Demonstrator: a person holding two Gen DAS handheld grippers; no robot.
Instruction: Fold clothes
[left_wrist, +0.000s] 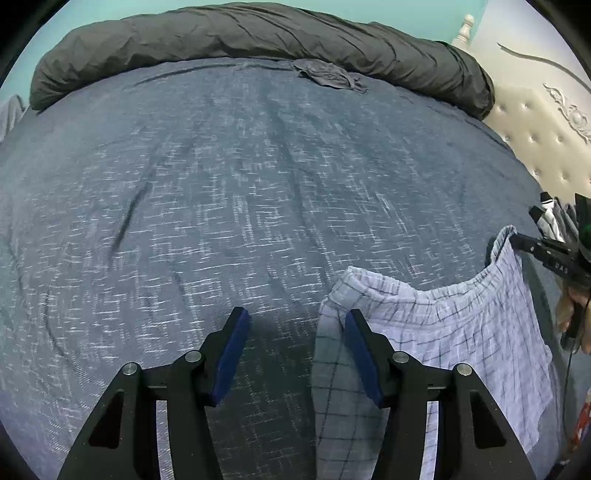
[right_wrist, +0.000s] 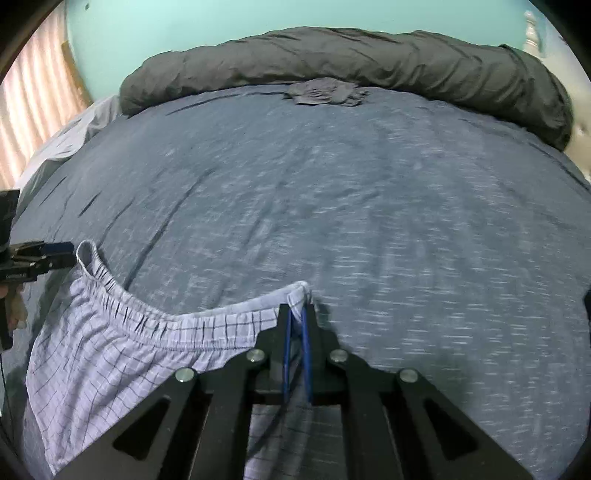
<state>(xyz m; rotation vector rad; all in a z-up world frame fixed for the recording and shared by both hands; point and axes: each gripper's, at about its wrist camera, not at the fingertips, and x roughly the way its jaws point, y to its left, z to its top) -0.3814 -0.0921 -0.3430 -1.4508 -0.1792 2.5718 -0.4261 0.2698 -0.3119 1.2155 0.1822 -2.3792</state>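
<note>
Right gripper: jaws clenched on waistband corner of shorts. Left gripper: jaws parted about halfway, other waistband corner lying against one pad, not pinched. One pair of checked shorts, near edge of bed, waistband stretched left-right, legs hanging toward viewer. One crumpled dark garment far, beside one rolled duvet.

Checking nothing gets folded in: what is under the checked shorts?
Under the checked shorts only the blue bedspread shows around them; whatever lies directly beneath the cloth is covered.
</note>
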